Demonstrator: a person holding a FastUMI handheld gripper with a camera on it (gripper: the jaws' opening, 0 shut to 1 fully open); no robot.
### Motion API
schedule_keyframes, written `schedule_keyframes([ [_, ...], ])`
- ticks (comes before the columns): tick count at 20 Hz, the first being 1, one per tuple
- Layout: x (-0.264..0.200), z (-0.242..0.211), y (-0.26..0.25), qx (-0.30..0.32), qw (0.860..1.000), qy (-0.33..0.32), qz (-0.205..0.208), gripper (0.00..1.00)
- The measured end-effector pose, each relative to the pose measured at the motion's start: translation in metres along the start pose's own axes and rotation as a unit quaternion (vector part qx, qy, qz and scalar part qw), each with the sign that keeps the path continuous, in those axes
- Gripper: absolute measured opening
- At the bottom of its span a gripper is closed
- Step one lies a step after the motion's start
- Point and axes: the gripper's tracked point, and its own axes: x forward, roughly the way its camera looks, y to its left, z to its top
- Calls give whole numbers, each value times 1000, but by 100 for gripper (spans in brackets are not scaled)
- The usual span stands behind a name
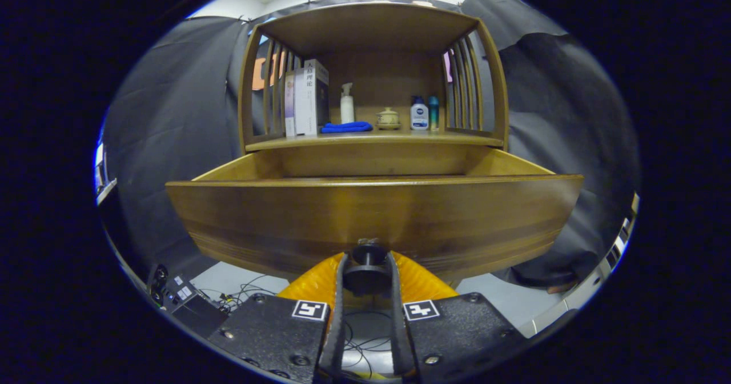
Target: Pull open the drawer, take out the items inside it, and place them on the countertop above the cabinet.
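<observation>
The tongs point level and straight ahead, both fingers pressed on the one round dark knob of the wide brown wooden drawer, which stands pulled out; beyond, the wooden tabletop carries two upright books, one white spray bottle, one folded blue cloth, one small lidded ceramic pot and two small bottles.
</observation>
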Motion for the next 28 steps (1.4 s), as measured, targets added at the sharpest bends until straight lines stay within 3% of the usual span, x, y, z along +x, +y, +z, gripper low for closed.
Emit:
schedule_keyframes([
  [4, 1, -1, -1, -13, 1000, -6, -5, 36],
  [8, 6, -5, -9, -22, 1000, -12, -11, 48],
  [13, -15, 20, -25, 16, 999, -34, -15, 99],
  [22, -34, 147, -48, 22, 994, -102, -14, 100],
  [28, 2, 226, -44, 3, 998, -70, -3, 100],
])
